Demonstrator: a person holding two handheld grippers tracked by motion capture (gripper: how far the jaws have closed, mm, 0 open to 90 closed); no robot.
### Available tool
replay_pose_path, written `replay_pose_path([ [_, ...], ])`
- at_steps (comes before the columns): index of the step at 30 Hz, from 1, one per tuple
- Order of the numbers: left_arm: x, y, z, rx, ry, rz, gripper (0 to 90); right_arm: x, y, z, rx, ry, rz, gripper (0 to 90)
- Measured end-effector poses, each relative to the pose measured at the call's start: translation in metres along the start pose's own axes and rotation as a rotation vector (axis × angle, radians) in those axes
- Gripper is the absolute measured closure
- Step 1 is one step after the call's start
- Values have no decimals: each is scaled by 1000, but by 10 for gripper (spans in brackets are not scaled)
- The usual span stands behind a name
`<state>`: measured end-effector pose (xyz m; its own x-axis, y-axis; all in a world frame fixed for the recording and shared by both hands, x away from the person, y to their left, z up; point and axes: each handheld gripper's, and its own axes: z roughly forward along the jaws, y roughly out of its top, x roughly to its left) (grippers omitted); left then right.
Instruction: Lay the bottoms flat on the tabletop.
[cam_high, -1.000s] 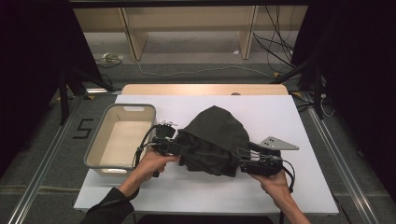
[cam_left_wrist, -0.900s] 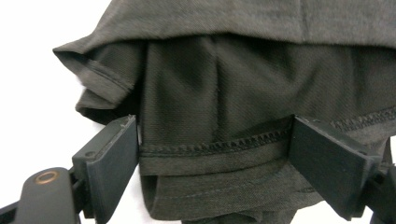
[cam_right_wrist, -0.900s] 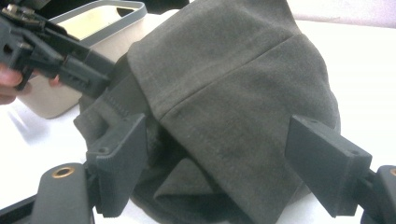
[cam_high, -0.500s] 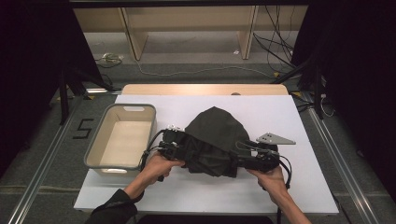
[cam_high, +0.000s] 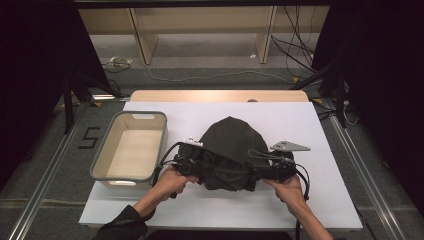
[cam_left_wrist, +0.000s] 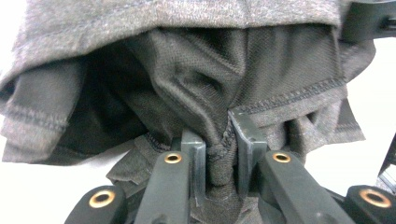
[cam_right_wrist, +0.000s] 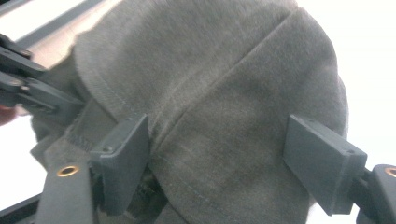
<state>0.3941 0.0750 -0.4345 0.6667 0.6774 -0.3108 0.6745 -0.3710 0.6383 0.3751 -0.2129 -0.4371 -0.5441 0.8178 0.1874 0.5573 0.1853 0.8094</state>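
High view of a white worktop (cam_high: 340, 200) with a dark grey garment (cam_high: 231, 150) bunched in a mound near its middle, toward the person's edge. The only legible writing is a black numeral 5 (cam_high: 90, 136) marked on the floor left of the worktop; no brand or label can be read on the garment.

Left gripper (cam_high: 192, 162): held at the garment's left edge. In the left gripper view its jaws, which have just been closing, are clamped on a gathered, stitched hem of the cloth (cam_left_wrist: 219, 154), which is pinched into a narrow fold between the pads.

Right gripper (cam_high: 265, 170): held at the garment's right edge, with a grey 3-cornered plate (cam_high: 290, 146) on top. In the right gripper view its jaws stand wide apart on either side of a rounded, seamed bulge of cloth (cam_right_wrist: 219, 112); the left pad (cam_right_wrist: 126, 154) lies against the fabric, the right pad (cam_right_wrist: 322, 158) at its edge, and whether they press on it cannot be told.

Surroundings: a beige rectangular bin (cam_high: 131, 149) stands on the worktop just left of the left gripper. A wooden board (cam_high: 220, 95) borders the far edge. Cables (cam_high: 210, 76) trail over the floor beyond, before 2 wooden uprights (cam_high: 142, 35).
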Motion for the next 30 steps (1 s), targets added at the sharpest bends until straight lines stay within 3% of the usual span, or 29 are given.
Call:
replay_pose_path([
  [3, -8, 0, -2, 4, -12, 22, 774, -3, 0, 1, 13, 7, 18, 293],
  [5, -13, 0, -2, 1, -19, 29, 774, -6, 0, 0, 15, 28, 50, 375],
  [11, -24, 0, 1, 11, -40, 57, 767, -8, 1, 0, 34, 13, -1, 670],
  [15, -29, 0, 3, 8, -51, 62, 745, -11, 3, 1, 49, -18, -17, 797],
  [19, -33, 0, 5, -1, -66, 74, 704, -16, 8, 1, 64, -52, -44, 832],
  [24, -30, 5, -4, -3, -88, 61, 527, -23, 10, -4, 63, -95, -50, 846],
  [27, -26, 10, -15, -24, -75, 67, 455, -34, 10, -9, 63, -150, -48, 849],
  [30, -19, 15, -26, -56, -62, 41, 419, -51, 8, -15, 73, -177, -9, 850],
])
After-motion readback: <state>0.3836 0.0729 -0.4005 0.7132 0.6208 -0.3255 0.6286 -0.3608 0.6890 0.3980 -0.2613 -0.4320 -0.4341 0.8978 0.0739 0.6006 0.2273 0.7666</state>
